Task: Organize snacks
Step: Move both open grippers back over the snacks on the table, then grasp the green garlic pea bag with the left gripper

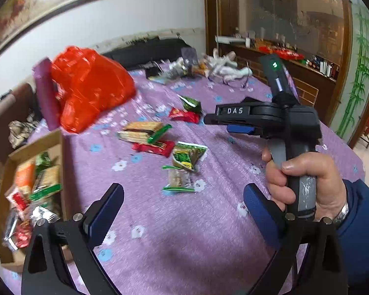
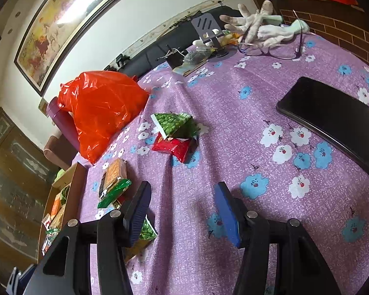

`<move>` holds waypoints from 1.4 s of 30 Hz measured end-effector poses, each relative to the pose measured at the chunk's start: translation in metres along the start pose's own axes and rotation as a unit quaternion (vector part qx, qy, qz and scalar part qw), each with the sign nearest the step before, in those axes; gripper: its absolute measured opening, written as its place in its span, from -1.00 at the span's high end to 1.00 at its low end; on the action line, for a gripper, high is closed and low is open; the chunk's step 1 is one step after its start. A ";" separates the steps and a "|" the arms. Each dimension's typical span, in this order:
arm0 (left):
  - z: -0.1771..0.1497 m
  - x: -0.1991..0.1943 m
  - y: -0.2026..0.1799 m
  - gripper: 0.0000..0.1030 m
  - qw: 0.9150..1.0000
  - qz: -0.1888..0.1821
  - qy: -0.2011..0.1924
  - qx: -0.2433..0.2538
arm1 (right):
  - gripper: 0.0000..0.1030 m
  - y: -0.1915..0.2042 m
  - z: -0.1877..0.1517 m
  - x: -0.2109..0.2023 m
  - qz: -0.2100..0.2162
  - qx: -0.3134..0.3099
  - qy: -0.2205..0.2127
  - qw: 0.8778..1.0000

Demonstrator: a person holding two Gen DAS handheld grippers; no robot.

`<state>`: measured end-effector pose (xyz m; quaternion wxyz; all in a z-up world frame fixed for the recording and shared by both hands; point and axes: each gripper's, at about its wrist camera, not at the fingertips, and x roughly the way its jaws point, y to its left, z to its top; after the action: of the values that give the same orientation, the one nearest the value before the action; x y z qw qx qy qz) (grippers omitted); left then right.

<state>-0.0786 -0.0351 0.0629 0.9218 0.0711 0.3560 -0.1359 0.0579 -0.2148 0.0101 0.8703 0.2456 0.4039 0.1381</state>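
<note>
Several snack packets lie loose on the purple flowered tablecloth (image 1: 174, 233): a green one (image 1: 189, 156), a red one (image 1: 155, 147), a cracker pack (image 1: 141, 131) and a clear one (image 1: 179, 179). A cardboard box (image 1: 53, 145) at the left edge holds several snacks. My left gripper (image 1: 184, 209) is open and empty above the cloth, near the box. My right gripper (image 2: 182, 211) is open and empty; it also shows in the left wrist view (image 1: 236, 123), held by a hand. In the right wrist view a green packet (image 2: 174, 124) and a red packet (image 2: 174, 147) lie ahead of it.
A red plastic bag (image 1: 91, 88) and a purple cylinder (image 1: 45, 93) stand behind the box. A black phone (image 2: 332, 115) lies at the right. Glasses (image 2: 270, 49), white gloves (image 2: 258, 27) and a phone stand (image 2: 206, 27) sit at the far edge.
</note>
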 end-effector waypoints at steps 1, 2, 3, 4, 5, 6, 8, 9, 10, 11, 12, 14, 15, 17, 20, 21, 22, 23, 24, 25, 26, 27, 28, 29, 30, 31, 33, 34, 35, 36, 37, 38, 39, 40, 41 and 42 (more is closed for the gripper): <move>0.003 0.007 0.000 -0.90 1.000 -0.013 0.009 0.004 | -0.14 -0.002 0.000 0.000 0.001 0.005 0.001 1.000; 0.005 0.015 -0.001 -0.89 1.000 -0.017 0.014 0.008 | -0.14 -0.003 0.001 0.000 0.003 0.008 0.002 1.000; 0.007 0.021 -0.002 -0.89 1.000 -0.016 0.020 0.011 | -0.14 -0.004 0.001 0.000 0.002 0.010 0.001 1.000; 0.010 0.031 -0.002 -0.89 0.999 -0.023 0.029 0.012 | -0.14 -0.004 0.001 0.000 -0.001 0.011 0.000 1.000; 0.012 0.042 -0.002 -0.89 0.998 -0.035 0.042 0.009 | -0.14 -0.004 0.001 0.000 -0.002 0.011 0.000 1.000; 0.013 0.050 0.001 -0.89 0.998 -0.034 0.052 0.002 | -0.14 -0.004 0.001 0.000 -0.002 0.011 0.000 1.000; 0.014 0.066 0.008 -0.89 0.997 -0.033 0.067 -0.016 | -0.13 -0.004 0.001 0.000 -0.004 0.010 0.001 1.000; 0.014 0.073 0.010 -0.89 0.996 -0.038 0.074 -0.023 | -0.14 -0.004 0.001 0.000 -0.004 0.010 0.000 1.000; 0.014 0.080 0.013 -0.89 0.996 -0.035 0.080 -0.030 | -0.14 -0.004 0.001 0.000 -0.003 0.010 0.000 1.000; 0.015 0.084 0.014 -0.89 0.996 -0.037 0.080 -0.033 | -0.14 -0.004 0.001 0.000 -0.003 0.010 0.001 1.000; 0.016 0.088 0.014 -0.88 0.995 -0.043 0.079 -0.032 | -0.13 -0.003 0.001 0.001 -0.003 0.009 0.002 1.000; 0.017 0.098 0.012 -0.71 0.995 -0.041 0.082 -0.028 | -0.13 -0.003 0.001 0.001 -0.002 0.008 0.001 1.000; 0.017 0.102 0.011 -0.56 0.995 -0.047 0.087 -0.026 | -0.14 -0.003 0.001 0.000 -0.001 0.007 -0.001 1.000; 0.017 0.110 0.009 -0.43 0.994 -0.046 0.095 -0.026 | -0.14 -0.003 0.001 -0.001 0.000 0.008 -0.003 1.000; 0.023 0.112 0.008 -0.11 0.994 -0.046 0.094 -0.023 | -0.14 -0.002 0.001 -0.001 0.000 0.006 -0.002 1.000; 0.025 0.113 0.011 -0.11 0.994 -0.049 0.095 -0.033 | -0.14 -0.001 0.001 -0.001 -0.002 0.003 -0.003 1.000; 0.027 0.114 0.013 -0.11 0.993 -0.052 0.096 -0.039 | -0.14 0.000 0.000 -0.001 -0.003 0.000 -0.004 1.000; 0.028 0.113 0.016 -0.11 0.993 -0.051 0.093 -0.042 | -0.14 0.001 0.000 -0.001 -0.003 -0.001 -0.005 1.000; 0.029 0.113 0.016 -0.11 0.994 -0.045 0.089 -0.042 | -0.14 0.001 0.000 -0.001 -0.004 -0.002 -0.005 1.000; 0.030 0.111 0.017 -0.13 0.995 -0.037 0.085 -0.039 | -0.14 0.001 0.001 -0.001 -0.005 -0.003 -0.005 1.000; 0.031 0.109 0.016 -0.17 0.996 -0.032 0.080 -0.033 | -0.14 0.001 0.001 0.000 -0.007 -0.003 -0.004 1.000; 0.033 0.109 0.015 -0.32 0.996 -0.031 0.077 -0.027 | -0.14 0.001 0.001 0.001 -0.006 -0.001 -0.001 1.000; 0.035 0.109 0.013 -0.43 0.997 -0.027 0.073 -0.019 | -0.14 0.000 0.001 0.003 -0.005 0.001 0.002 1.000; 0.037 0.111 0.010 -0.43 0.997 -0.019 0.069 -0.012 | -0.14 -0.001 0.001 0.003 -0.005 0.002 0.003 1.000; 0.038 0.114 0.008 -0.43 0.998 -0.014 0.067 -0.007 | -0.14 -0.001 0.001 0.003 -0.006 0.003 0.001 1.000; 0.040 0.118 0.006 -0.41 0.998 -0.017 0.068 -0.001 | -0.14 -0.001 0.002 0.002 -0.006 0.003 0.000 1.000; 0.041 0.129 0.004 -0.16 0.997 -0.020 0.076 0.001 | -0.14 -0.002 0.002 0.002 -0.009 0.004 -0.001 1.000; 0.040 0.134 0.003 0.05 0.996 -0.020 0.082 0.000 | -0.14 -0.002 0.002 0.002 -0.010 0.004 0.000 1.000; 0.040 0.134 0.004 0.14 0.997 -0.018 0.075 -0.003 | -0.14 -0.003 0.002 0.002 -0.010 0.004 0.000 1.000; 0.040 0.134 0.005 0.29 0.997 -0.018 0.077 -0.003 | -0.14 -0.003 0.002 0.002 -0.011 0.005 -0.001 1.000; 0.040 0.133 0.006 0.37 0.997 -0.021 0.075 -0.005 | -0.14 -0.003 0.001 0.002 -0.011 0.005 -0.002 1.000; 0.039 0.132 0.006 0.38 0.997 -0.020 0.074 -0.006 | -0.14 -0.003 0.001 0.001 -0.012 0.005 -0.003 1.000; 0.039 0.131 0.006 0.41 0.997 -0.020 0.074 -0.008 | -0.14 -0.003 0.001 0.001 -0.013 0.004 -0.004 1.000; 0.038 0.130 0.007 0.42 0.997 -0.024 0.074 -0.010 | -0.14 -0.003 0.001 0.001 -0.014 0.003 -0.005 1.000; 0.038 0.129 0.008 0.43 0.997 -0.028 0.074 -0.012 | -0.14 -0.003 0.001 0.000 -0.014 0.002 -0.006 1.000; 0.037 0.127 0.009 0.43 0.997 -0.032 0.073 -0.015 | -0.14 -0.003 0.001 -0.001 -0.015 0.002 -0.008 1.000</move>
<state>0.0379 -0.0608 0.0044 0.8895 0.0561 0.4264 -0.1545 0.0583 -0.2183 0.0096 0.8749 0.2422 0.4012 0.1222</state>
